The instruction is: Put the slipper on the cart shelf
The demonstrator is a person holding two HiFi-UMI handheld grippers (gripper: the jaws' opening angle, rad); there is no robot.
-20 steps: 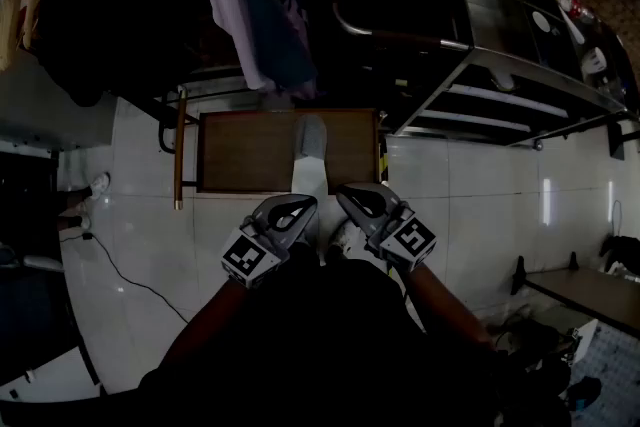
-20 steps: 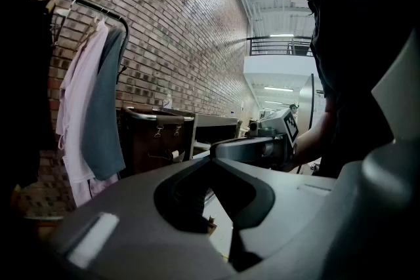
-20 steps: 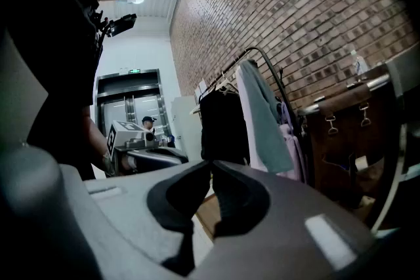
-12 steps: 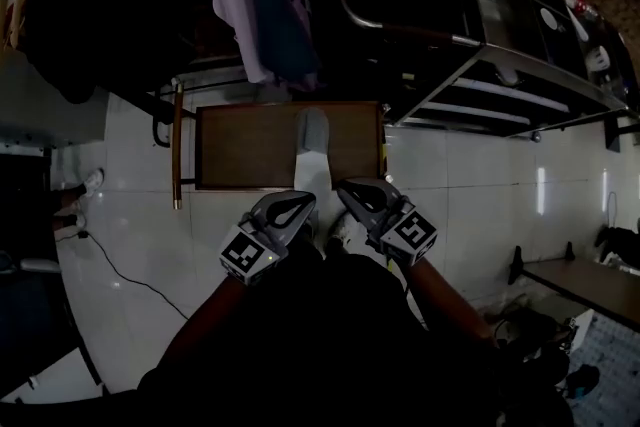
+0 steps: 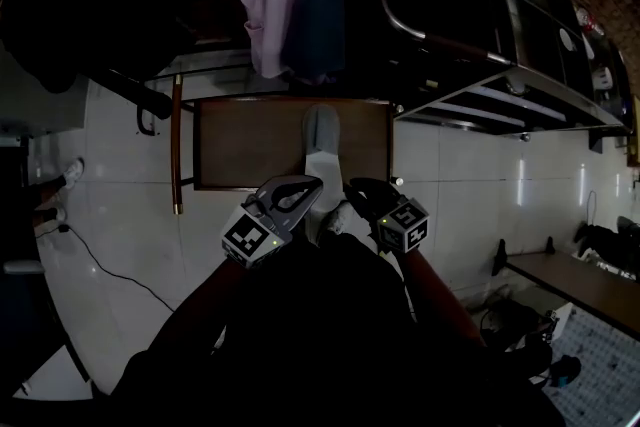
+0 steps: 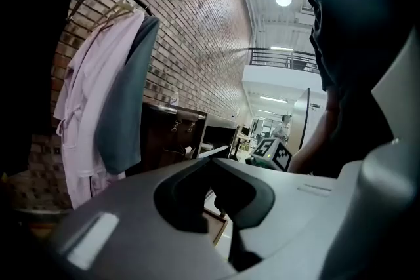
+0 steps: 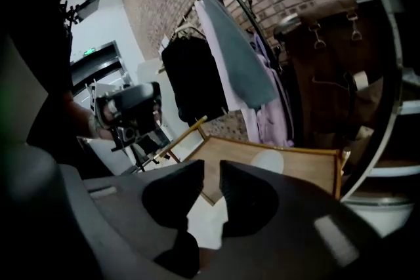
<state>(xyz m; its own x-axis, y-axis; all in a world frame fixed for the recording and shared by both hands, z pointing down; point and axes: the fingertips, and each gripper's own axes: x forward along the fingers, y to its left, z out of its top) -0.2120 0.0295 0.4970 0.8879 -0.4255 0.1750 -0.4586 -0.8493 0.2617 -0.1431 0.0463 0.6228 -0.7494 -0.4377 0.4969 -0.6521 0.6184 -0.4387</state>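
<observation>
Near: your left gripper (image 6: 210, 162) has its jaws pressed together at the tips, with nothing between them. Your right gripper (image 7: 210, 175) shows a narrow slit between its jaws and nothing pinched. A pale patch (image 7: 205, 223) sits below the slit; what it is cannot be told. The head view puts both grippers side by side, just short of the shelf's near rim and apart from the slipper. The state of the jaws reads only in the gripper views.

Markings: the marker cubes (image 5: 250, 243) carry black-and-white square patterns. A green lit sign (image 7: 88, 51) appears in the right gripper view, too small to read.

Middle: the slipper (image 5: 320, 143) lies lengthwise on the brown cart shelf (image 5: 245, 150), grey toe away from you, pale end toward the near rim. The right gripper view shows it as a pale oval on the wood. The left gripper view catches only a sliver of wooden rim under its jaws. A wooden rail (image 5: 177, 145) runs along the shelf's left side.

Far: a pink garment (image 6: 82, 108) and a grey garment (image 6: 125, 101) hang beyond the shelf. The gripper views show the brick wall (image 6: 197, 23) behind them. Only the head view shows the metal rack (image 5: 500, 90) to the right.
</observation>
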